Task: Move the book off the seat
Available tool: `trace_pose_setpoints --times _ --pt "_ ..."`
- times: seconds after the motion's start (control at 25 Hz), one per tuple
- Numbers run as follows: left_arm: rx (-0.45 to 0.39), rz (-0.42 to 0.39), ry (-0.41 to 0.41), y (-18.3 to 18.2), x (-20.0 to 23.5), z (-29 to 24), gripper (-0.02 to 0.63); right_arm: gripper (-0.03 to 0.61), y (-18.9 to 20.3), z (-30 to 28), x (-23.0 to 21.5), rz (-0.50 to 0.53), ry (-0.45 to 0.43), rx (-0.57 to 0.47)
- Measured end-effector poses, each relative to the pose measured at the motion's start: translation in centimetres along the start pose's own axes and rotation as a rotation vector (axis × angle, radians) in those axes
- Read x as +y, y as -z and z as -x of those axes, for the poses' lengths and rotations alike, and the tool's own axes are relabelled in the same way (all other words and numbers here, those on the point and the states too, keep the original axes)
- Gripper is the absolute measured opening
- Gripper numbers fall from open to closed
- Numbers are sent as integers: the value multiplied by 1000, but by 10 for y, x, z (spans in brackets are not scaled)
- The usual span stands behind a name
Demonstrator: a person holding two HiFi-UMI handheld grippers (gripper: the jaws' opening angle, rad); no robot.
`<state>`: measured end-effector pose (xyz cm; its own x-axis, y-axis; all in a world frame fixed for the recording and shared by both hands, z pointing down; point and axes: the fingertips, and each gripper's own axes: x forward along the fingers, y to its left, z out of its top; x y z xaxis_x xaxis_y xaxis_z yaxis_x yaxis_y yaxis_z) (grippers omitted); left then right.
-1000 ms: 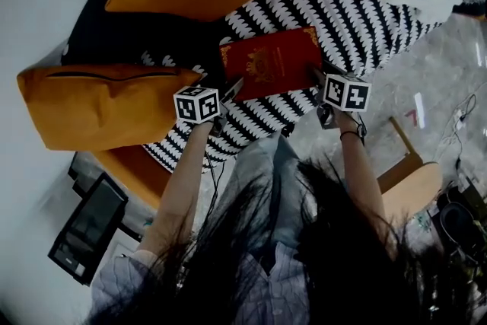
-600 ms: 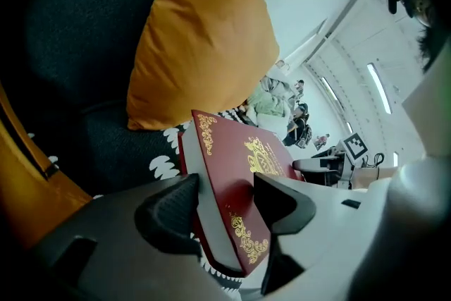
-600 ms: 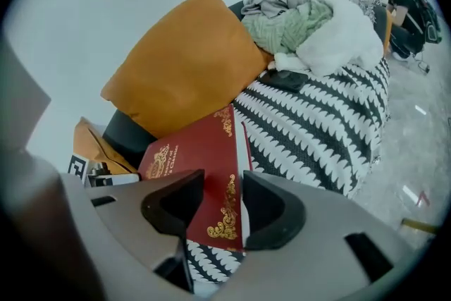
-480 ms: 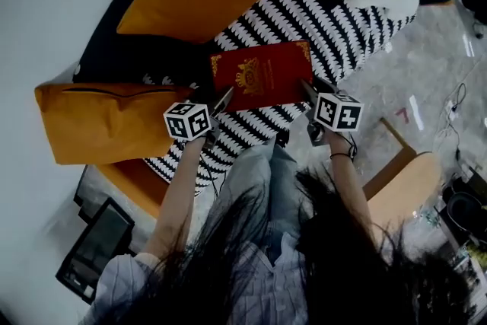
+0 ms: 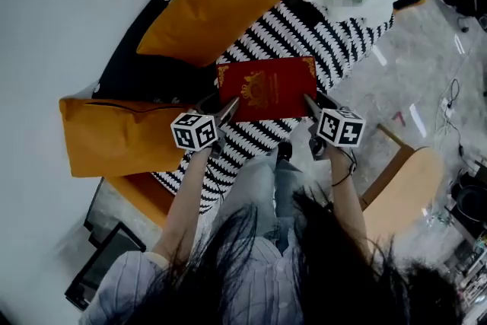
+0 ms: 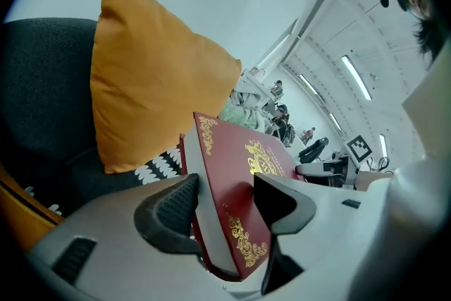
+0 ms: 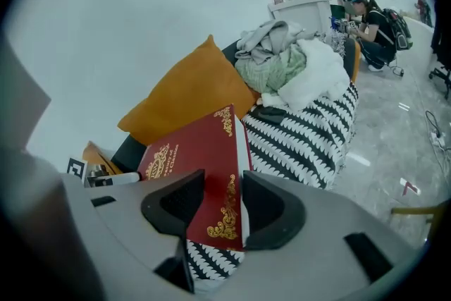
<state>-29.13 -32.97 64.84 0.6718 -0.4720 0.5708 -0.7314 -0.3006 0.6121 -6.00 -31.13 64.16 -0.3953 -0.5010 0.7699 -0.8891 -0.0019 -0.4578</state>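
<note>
A dark red book with gold ornament hangs tilted over the black-and-white patterned seat. My left gripper is shut on its near left corner. In the left gripper view the book stands between the two pads, one on the page edge and one on the cover. My right gripper is shut on the near right corner. The right gripper view has the book pinched at its gold-decorated corner, with the right gripper tight on both faces.
Two orange cushions lean at the seat's back and left. A heap of green and white clothes lies at the far end. A wooden stool stands on the floor at right, and people sit far behind.
The head view has swung, so the seat sits more upright in the picture. Both grippers stay on the book's near corners, and the book moves with them.
</note>
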Motion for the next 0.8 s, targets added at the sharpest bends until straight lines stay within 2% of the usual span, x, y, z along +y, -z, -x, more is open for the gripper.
trace_pose_setpoints --times 0.32,0.56,0.8 --pt "-4 -19 40 -15 -50 13 255 178 -6 59 -1 -51 31 -71" --pt "17 -109 91 -31 -98 0 255 177 -8 106 -22 -117 62 -150" --pt "53 -182 150 -23 -167 -23 255 176 8 166 -65 -208 97 -226"
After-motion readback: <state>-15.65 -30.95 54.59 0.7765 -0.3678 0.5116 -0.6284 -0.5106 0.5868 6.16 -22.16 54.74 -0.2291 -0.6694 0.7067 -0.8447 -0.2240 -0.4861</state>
